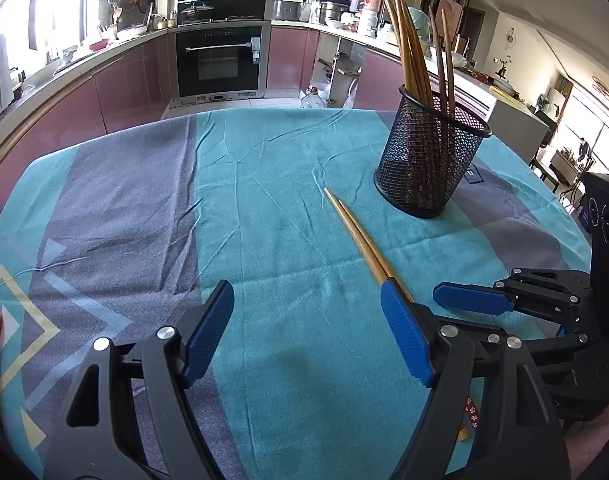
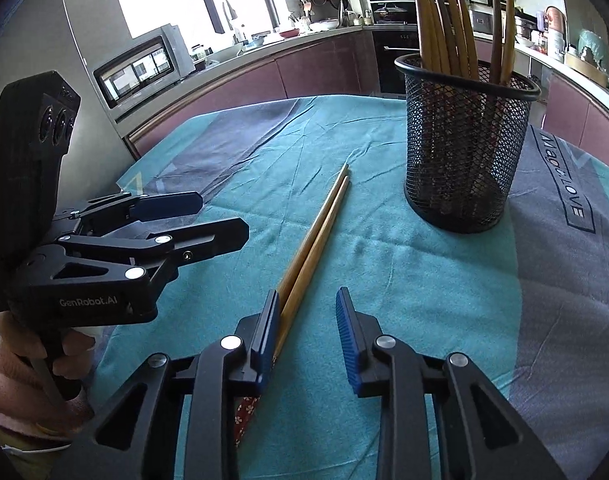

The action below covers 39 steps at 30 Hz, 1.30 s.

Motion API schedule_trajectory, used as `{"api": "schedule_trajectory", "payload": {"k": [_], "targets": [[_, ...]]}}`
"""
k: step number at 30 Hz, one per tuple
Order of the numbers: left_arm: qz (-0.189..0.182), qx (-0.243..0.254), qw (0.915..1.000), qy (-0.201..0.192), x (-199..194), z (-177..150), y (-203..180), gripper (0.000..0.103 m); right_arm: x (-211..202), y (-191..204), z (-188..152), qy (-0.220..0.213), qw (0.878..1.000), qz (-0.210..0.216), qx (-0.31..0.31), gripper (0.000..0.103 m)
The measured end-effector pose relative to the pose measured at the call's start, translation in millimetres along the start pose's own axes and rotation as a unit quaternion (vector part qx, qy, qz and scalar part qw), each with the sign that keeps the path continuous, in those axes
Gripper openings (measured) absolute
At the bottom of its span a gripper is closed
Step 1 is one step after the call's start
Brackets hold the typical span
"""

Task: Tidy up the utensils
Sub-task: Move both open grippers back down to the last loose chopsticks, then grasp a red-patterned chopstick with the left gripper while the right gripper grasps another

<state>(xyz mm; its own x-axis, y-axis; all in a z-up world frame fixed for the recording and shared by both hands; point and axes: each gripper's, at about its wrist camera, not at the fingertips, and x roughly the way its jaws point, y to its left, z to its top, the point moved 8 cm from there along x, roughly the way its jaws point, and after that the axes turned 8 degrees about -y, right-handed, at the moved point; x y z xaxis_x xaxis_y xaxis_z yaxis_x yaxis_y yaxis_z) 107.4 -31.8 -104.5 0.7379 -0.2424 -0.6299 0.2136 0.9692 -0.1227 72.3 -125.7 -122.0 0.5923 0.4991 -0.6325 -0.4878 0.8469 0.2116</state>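
Teal cloth (image 2: 404, 280) is covering the table, and two wooden chopsticks (image 2: 316, 240) are lying on it side by side. Going from the left, the left gripper (image 2: 224, 216) is waiting with its jaws wide apart and nothing in them. Its side is showing the words "GenRobot.AI". Next, the right gripper (image 2: 306, 336) is sitting over the thick ends of the chopsticks. Its jaws are partly apart, the left pad (image 2: 269, 328) is touching one stick, and the right pad is not touching yet. So the step in hand looks like picking up this pair. The next move is likely calling for a squeeze on both sticks, then a lift and tip into the cup. Further right, the black mesh cup (image 2: 464, 152) is already holding more chopsticks. Past it, the cloth is showing "LOVE".
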Motion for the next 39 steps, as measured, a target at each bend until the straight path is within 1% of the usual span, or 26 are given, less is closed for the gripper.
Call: {"api": "schedule_trajectory", "payload": {"k": [3,5,7,12,15,16,17,21,23,25,29,34,37,38,39], "targets": [[-0.001,0.0,1.0,0.001,0.9,-1.2,-0.7,0.075,0.6,-0.5,0.6,0.001,1.0,-0.008,-0.002,0.024],[-0.002,0.002,1.0,0.001,1.5,-1.9,-1.5,0.075,0.6,-3.5,0.6,0.001,1.0,-0.015,0.0,0.02],[-0.004,0.005,1.0,0.002,2.1,-2.6,-3.5,0.075,-0.3,-7.6,0.5,0.002,1.0,-0.018,0.007,0.019],[-0.03,0.023,0.9992,0.012,5.7,-7.7,-17.7,0.074,-2.9,-18.6,1.8,-0.002,0.999,-0.013,0.033,0.019],[-0.046,0.038,0.9979,0.024,9.7,-13.7,-30.0,0.069,-3.6,-24.4,2.1,-0.002,0.999,-0.01,0.047,0.019],[-0.05,0.045,0.9972,0.031,12.3,-16.4,-34.5,0.064,-4.1,-25.8,2.2,-0.003,0.999,-0.01,0.049,0.019],[-0.053,0.052,0.9965,0.038,14.8,-19.3,-38.7,0.062,-4.4,-27.2,2.2,-0.002,0.999,-0.01,0.052,0.019],[-0.062,0.073,0.9943,0.046,18.4,-26.2,-51.3,0.056,-3.1,-29.0,1.7,0.0,0.998,-0.003,0.058,0.019],[-0.064,0.077,0.9938,0.048,19.2,-27.1,-54.7,0.044,-2.2,-28.5,2.4,0.001,0.998,-0.003,0.055,0.02],[-0.065,0.078,0.9936,0.049,19.6,-27.3,-56.2,0.036,-1.0,-28.3,3.6,0.001,0.999,-0.004,0.053,0.02],[-0.066,0.067,0.9942,0.052,18.7,-29.1,-52.4,0.014,1.0,-28.9,5.8,0.001,0.999,-0.004,0.05,0.02],[-0.054,0.053,0.9956,0.055,11.1,-34.4,-39.6,0.011,2.7,-27.9,6.7,0.001,0.999,-0.006,0.045,0.02],[-0.051,0.051,0.9957,0.058,6.9,-36.5,-36.3,0.011,4.9,-26.6,8.5,0.001,0.999,-0.009,0.039,0.02],[-0.049,0.052,0.9959,0.056,6.2,-36.0,-35.8,0.022,6.0,-26.0,9.3,0.001,0.999,-0.009,0.039,0.02],[-0.046,0.054,0.9961,0.052,6.5,-33.6,-35.8,0.03,6.8,-25.2,9.9,0.002,0.999,-0.009,0.038,0.02]]}}
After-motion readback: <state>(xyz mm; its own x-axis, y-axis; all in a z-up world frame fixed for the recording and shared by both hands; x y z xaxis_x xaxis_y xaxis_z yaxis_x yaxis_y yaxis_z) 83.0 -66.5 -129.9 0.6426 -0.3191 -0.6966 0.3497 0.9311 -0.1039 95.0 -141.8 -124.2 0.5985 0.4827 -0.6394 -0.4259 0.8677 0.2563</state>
